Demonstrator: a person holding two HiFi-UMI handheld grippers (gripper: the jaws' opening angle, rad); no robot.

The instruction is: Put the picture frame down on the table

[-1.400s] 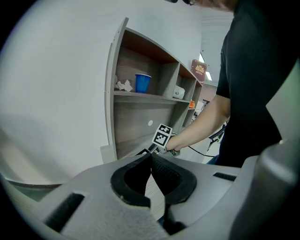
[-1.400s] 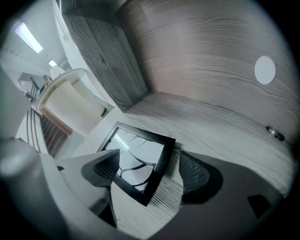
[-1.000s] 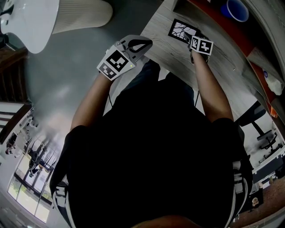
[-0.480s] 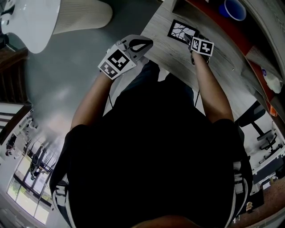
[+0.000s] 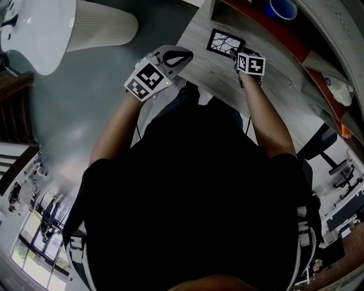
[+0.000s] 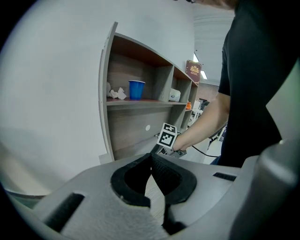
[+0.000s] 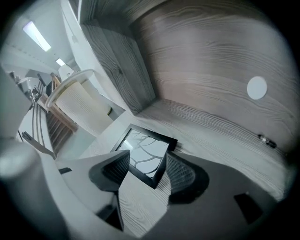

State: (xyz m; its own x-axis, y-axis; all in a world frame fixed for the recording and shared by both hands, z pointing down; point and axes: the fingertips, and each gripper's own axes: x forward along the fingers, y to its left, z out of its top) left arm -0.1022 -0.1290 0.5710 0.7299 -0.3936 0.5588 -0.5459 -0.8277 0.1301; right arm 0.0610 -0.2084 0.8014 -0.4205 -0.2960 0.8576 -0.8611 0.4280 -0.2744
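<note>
The picture frame (image 5: 223,41), black with a branch print, lies flat on the wood-grain table (image 5: 273,79) near its far edge. My right gripper (image 5: 235,53) hovers just above the frame's near corner. In the right gripper view the frame (image 7: 140,145) rests on the table under my right gripper (image 7: 147,161). Its jaws have just been closing, stand apart and press on nothing. My left gripper (image 5: 187,55) is held off the table's near edge by my body. In the left gripper view its tips (image 6: 151,155) meet, with nothing between them.
A shelf unit (image 6: 140,101) stands at the back of the table with a blue cup (image 5: 281,8) on it. Its back board (image 7: 220,70) rises right behind the frame. A white chair (image 5: 96,25) stands on the floor to the left, and an office chair (image 5: 327,148) to the right.
My right gripper has lifted slightly away from the picture frame, which stays flat on the table. The left gripper has kept its place.
</note>
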